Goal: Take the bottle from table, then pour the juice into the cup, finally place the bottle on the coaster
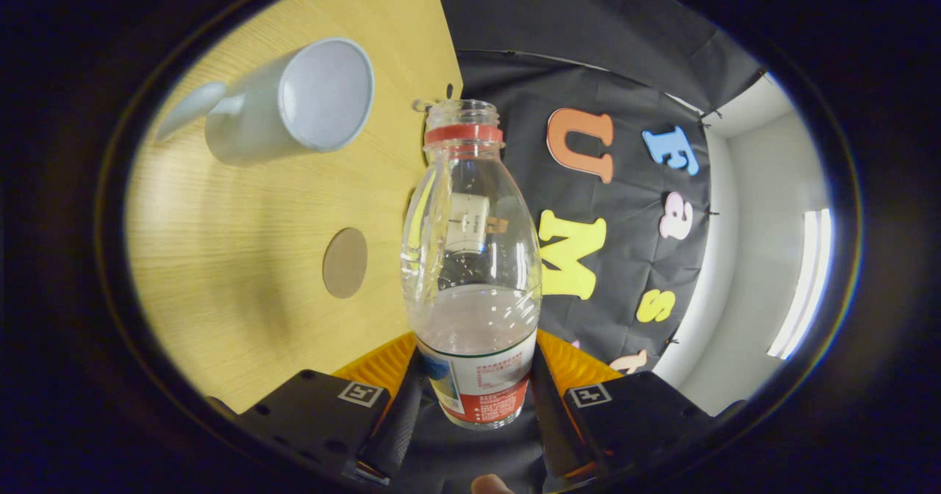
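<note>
Bottle (470,259): you have the clear plastic one clamped between your two fingers, gripped at its labelled lower body, with the neck pointing away from you along the fingers.
Gripper (474,391): your fingers are closed on the bottle, one pressing each side of the label; the exact contact lines are hidden behind the bottle's curve.
Mouth: the cap is off and a red ring sits just below the open rim.
Juice: a pale, almost clear liquid fills the lower part; its true colour is hard to judge through the plastic.
Label: you can see white and red bands, but the print is too small to make out.
Cup (294,104): a white mug on the wooden table (220,259), beyond your fingers and to the left of the bottle's neck, well apart from it; its inside looks pale, and you cannot tell whether anything is in it.
Handle: it points away from the bottle and blurs near the edge.
Coaster (345,262): a round brown disc lying flat on the table, just left of the bottle's body, between your fingers and the cup.
Tilt: the whole scene is rotated, so you cannot tell how far the bottle leans.
</note>
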Demonstrator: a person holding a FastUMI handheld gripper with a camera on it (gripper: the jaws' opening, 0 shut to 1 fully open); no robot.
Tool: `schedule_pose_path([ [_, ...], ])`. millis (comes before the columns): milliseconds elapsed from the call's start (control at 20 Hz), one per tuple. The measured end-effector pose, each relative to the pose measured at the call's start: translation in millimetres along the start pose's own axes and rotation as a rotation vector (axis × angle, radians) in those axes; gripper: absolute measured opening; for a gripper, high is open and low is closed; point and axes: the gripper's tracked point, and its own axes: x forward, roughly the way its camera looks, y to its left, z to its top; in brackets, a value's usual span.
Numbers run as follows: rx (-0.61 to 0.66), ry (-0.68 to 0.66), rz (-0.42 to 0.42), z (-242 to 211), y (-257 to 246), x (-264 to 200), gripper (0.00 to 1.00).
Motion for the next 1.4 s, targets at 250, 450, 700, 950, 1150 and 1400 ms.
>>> schedule_pose_path([
  [250,-0.016,0.001,-0.004,0.8,-2.2,-2.3,0.77],
  [450,-0.027,0.002,-0.009,1.3,-6.2,-2.6,0.77],
  [700,-0.035,0.000,-0.024,-0.5,-19.1,-2.3,0.77],
  [950,-0.046,0.000,-0.038,-2.8,-28.9,-4.0,0.77],
  [1150,-0.060,-0.004,-0.043,-2.3,-33.5,-4.7,0.77],
  [1400,-0.065,-0.008,-0.044,-0.7,-37.3,-6.0,0.77],
])
